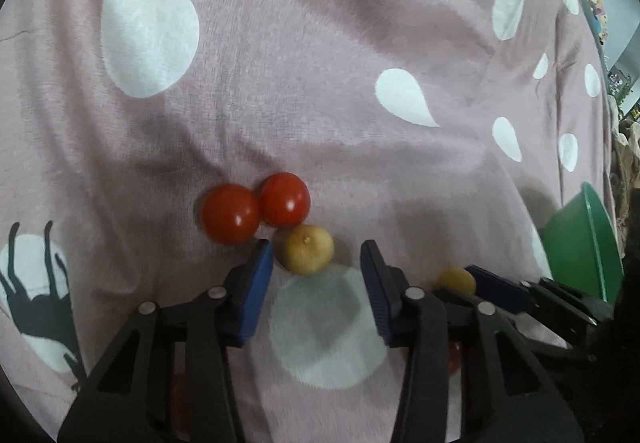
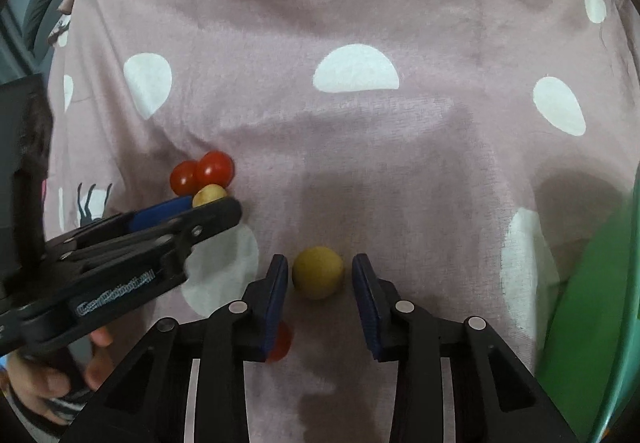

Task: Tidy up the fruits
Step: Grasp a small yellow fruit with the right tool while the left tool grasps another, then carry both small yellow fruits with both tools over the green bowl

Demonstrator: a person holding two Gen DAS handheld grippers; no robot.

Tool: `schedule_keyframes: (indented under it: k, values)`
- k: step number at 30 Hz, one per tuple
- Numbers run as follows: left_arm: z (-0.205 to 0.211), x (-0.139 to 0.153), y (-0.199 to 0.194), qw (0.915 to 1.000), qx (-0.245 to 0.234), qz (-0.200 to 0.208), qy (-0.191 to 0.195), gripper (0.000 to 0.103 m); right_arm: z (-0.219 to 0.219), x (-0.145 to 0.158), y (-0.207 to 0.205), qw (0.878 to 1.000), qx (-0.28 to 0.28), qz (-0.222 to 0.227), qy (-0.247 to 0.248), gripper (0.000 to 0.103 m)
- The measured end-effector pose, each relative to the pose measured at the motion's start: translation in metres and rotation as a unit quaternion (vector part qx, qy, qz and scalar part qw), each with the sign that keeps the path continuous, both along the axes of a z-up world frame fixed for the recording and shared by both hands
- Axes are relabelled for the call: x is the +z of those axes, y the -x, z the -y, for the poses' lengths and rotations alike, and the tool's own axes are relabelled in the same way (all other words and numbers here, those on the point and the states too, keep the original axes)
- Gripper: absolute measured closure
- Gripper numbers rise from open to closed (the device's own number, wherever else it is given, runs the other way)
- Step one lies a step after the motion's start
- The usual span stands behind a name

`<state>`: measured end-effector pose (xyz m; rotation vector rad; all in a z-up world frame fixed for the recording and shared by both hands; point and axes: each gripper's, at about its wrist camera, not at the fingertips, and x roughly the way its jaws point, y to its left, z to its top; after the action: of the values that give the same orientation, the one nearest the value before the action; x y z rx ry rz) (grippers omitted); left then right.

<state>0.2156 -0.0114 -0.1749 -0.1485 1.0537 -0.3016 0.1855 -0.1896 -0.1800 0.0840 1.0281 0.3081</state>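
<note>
Left claw [image 1: 316, 255] stands released, its left pad just beside a yellow fruit [image 1: 307, 249] that touches two tomatoes [image 1: 256, 207]. Right claw [image 2: 320, 271] brackets another yellow fruit [image 2: 318, 272], pads not yet pressing. Green bowl [image 2: 592, 323] sits at the right edge; open pink cloth [image 2: 360, 143] lies beyond.

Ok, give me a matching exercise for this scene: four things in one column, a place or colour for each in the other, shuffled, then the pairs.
Things
1. yellow fruit ahead of the right gripper
2. two red tomatoes
3. green bowl
4. cloth

Descriptions
A. pink with white spots
B. touching each other, just beyond the left gripper
C. at the right edge of both views
D. lying between two blue pads, apart from both

Pairs: 1-D, 2-B, 3-C, 4-A
</note>
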Motion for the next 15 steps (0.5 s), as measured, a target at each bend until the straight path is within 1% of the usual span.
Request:
schedule_keyframes:
  k: [2,4,5,11,15]
  values:
    - [0.000,0.000,-0.003,1.0000,0.002,0.004,-0.005,0.067,-0.001,0.000,-0.003,1.000,0.003,-0.003,0.002,0.069]
    - [-0.001,-0.001,-0.002,0.9999,0.005,0.007,-0.010,0.076,-0.002,0.000,-0.006,1.000,0.008,-0.007,0.006,0.074]
    - [-0.002,-0.001,-0.002,0.9999,0.005,0.009,-0.013,0.078,-0.003,0.001,-0.008,1.000,0.008,-0.009,0.009,0.074]
    - [-0.008,0.000,0.002,0.9999,0.003,0.011,-0.008,0.077,0.000,0.000,-0.014,1.000,0.007,-0.010,0.008,0.075]
    - [-0.013,0.013,0.018,0.9996,-0.007,0.025,-0.006,0.077,0.002,0.004,-0.005,1.000,0.002,0.004,-0.005,0.075]
